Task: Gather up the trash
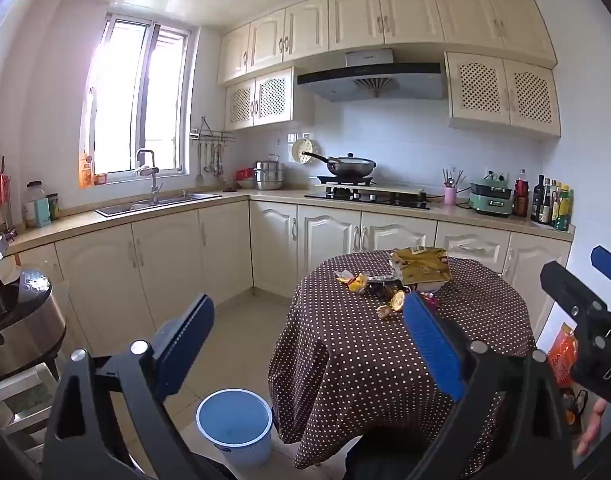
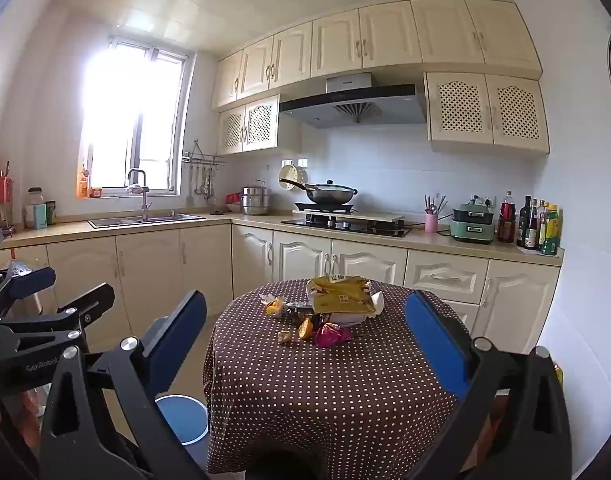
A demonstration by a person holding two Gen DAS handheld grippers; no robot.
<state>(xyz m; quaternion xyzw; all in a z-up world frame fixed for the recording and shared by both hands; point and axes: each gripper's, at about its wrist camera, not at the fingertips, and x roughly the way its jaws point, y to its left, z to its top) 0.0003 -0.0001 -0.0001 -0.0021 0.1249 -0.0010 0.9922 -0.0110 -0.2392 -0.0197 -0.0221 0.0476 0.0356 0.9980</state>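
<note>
Sitting on the floor at lower left, the blue bin (image 1: 234, 421) looks empty, so nothing seems collected yet. Left gripper (image 1: 305, 344) and right gripper (image 2: 305, 344) both hang short of the counter (image 2: 333, 392) with fingers spread wide, holding nothing. Every wrapper (image 2: 332, 335), peel scrap and the yellow snack bag (image 2: 341, 294) lies heaped mid-cloth, all left to gather.

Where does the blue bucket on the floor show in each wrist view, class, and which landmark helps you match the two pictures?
Left wrist view: the blue bucket sits low, left of centre, whole rim visible, beside the table's hanging cloth.
Right wrist view: the blue bucket sits low and left, partly hidden behind the right claw's finger.
Shared landmark: the polka-dot tablecloth, immediately right of the bucket in both.
</note>
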